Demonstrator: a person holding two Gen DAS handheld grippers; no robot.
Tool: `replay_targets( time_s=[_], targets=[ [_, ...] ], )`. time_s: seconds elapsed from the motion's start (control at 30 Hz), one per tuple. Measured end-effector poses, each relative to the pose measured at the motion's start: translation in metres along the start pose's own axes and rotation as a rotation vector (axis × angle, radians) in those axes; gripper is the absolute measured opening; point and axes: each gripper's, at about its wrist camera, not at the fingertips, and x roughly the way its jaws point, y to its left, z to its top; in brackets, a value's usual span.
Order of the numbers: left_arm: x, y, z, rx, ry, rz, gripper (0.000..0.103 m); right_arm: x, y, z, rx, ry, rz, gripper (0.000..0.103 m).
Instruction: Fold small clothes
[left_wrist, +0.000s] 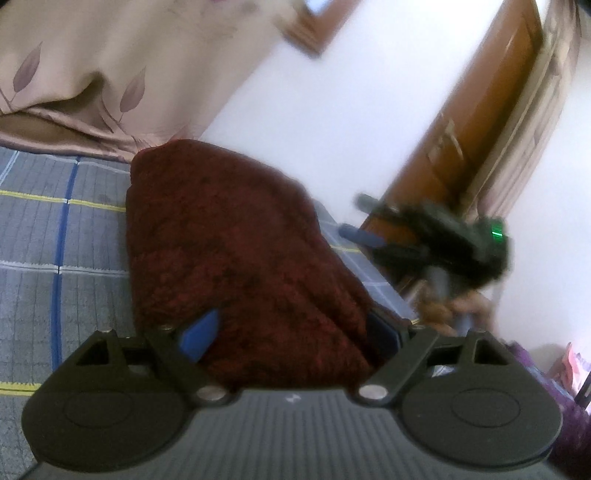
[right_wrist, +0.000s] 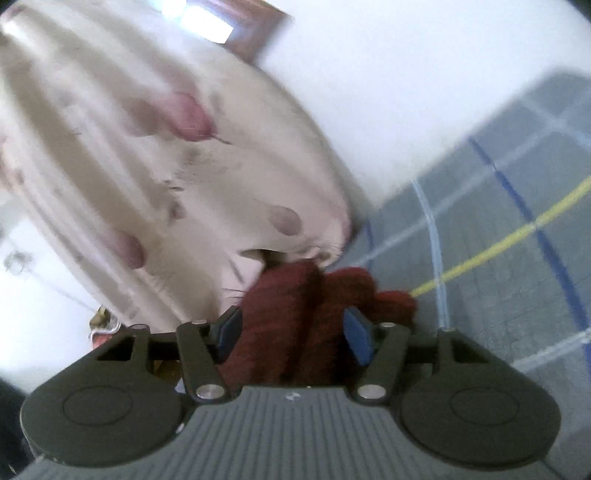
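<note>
Both tongs, left (left_wrist: 291, 332) and right (right_wrist: 291, 332), clamp the maroon cloth (left_wrist: 229, 251) above the bed (left_wrist: 55, 236); no writing readable.

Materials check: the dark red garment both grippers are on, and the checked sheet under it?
Dark red garment: looks like a fuzzy knit or fleece, matte; mottled nap, thick soft rolls between the right gripper's blue pads. Left gripper also clamps it. Checked sheet: thin flat woven fabric, probably cotton, matte; printed grey, blue and yellow lines. Blur leaves the fibre unclear.
</note>
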Motion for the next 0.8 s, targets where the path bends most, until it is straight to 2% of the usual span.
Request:
replay_targets(
  time_s=[0.07, 0.13, 0.23, 0.37, 0.4, 0.43, 0.47, 0.6, 0.67, 0.73, 0.8],
  targets=[
    [0.001, -0.001, -0.001, 0.009, 0.002, 0.005, 0.087, -0.011, 0.024, -0.011, -0.057, 0.031, 0.003, 0.062],
    [0.001, -0.004, -0.002, 0.022, 0.001, 0.01, 0.088, -0.012, 0.046, -0.025, -0.102, 0.113, 0.004, 0.061],
    [-0.001, -0.007, -0.004, 0.019, -0.001, 0.01, 0.088, 0.0, 0.06, -0.039, -0.144, 0.214, -0.149, 0.057],
    [0.001, -0.005, -0.006, 0.019, 0.011, 0.013, 0.09, 0.01, 0.064, -0.05, -0.111, 0.267, -0.097, 0.056],
    [0.002, -0.005, -0.007, 0.027, 0.013, 0.016, 0.09, 0.014, 0.064, -0.051, -0.128, 0.271, -0.126, 0.044],
    [0.002, -0.005, -0.008, 0.038, 0.014, 0.02, 0.09, 0.017, 0.065, -0.051, -0.133, 0.271, -0.15, 0.028],
    [0.003, -0.006, -0.008, 0.055, 0.02, 0.032, 0.09, 0.016, 0.064, -0.051, -0.124, 0.255, -0.154, 0.018],
    [0.004, -0.008, -0.011, 0.105, 0.044, 0.028, 0.09, -0.018, 0.073, -0.042, -0.082, 0.086, -0.107, 0.016],
    [0.003, -0.009, -0.013, 0.11, 0.05, 0.018, 0.09, -0.038, 0.07, -0.044, -0.04, 0.026, -0.12, 0.016],
    [0.005, -0.008, -0.015, 0.108, 0.076, 0.037, 0.09, -0.037, 0.057, -0.058, 0.014, 0.04, -0.162, 0.016],
    [0.001, -0.005, -0.017, 0.095, 0.077, 0.023, 0.09, -0.036, 0.032, -0.081, 0.117, 0.073, -0.214, 0.015]
  ],
)
